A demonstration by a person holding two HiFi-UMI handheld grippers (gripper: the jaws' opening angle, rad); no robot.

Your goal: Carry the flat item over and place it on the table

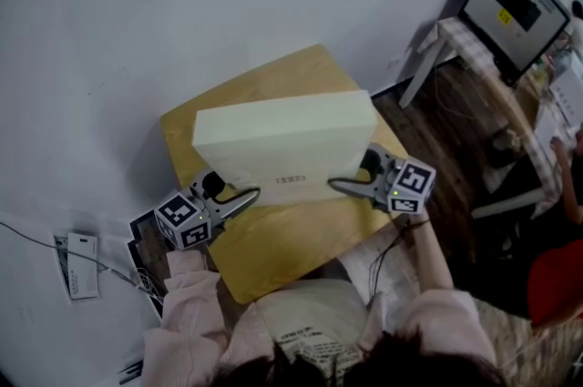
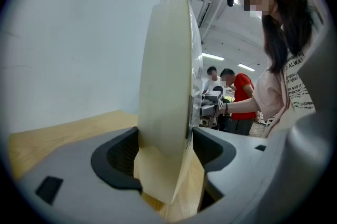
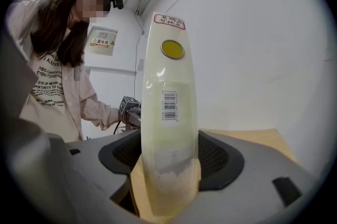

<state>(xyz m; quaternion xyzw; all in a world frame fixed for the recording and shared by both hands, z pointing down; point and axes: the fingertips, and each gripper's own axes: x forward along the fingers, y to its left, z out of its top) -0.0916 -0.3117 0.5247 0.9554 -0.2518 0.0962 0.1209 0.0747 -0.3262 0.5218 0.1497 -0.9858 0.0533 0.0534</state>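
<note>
The flat box [image 1: 282, 144] stands upright on its long edge, low over the wooden counter [image 1: 273, 259], its length running across between both hands. The left claw [image 1: 239, 199] pinches its left end and the right claw [image 1: 351, 186] its right end, both across its thickness. I can't tell whether the bottom edge touches the wood yet.

Monitor [image 1: 516, 5] on cloth-covered side desk [image 1: 466, 44]; white card [image 1: 82, 265] far left

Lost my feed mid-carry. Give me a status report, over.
Both shut: left gripper and right gripper, one on each end of the flat box. Box over the wooden table, contact unclear. Nothing seen in the way.
</note>
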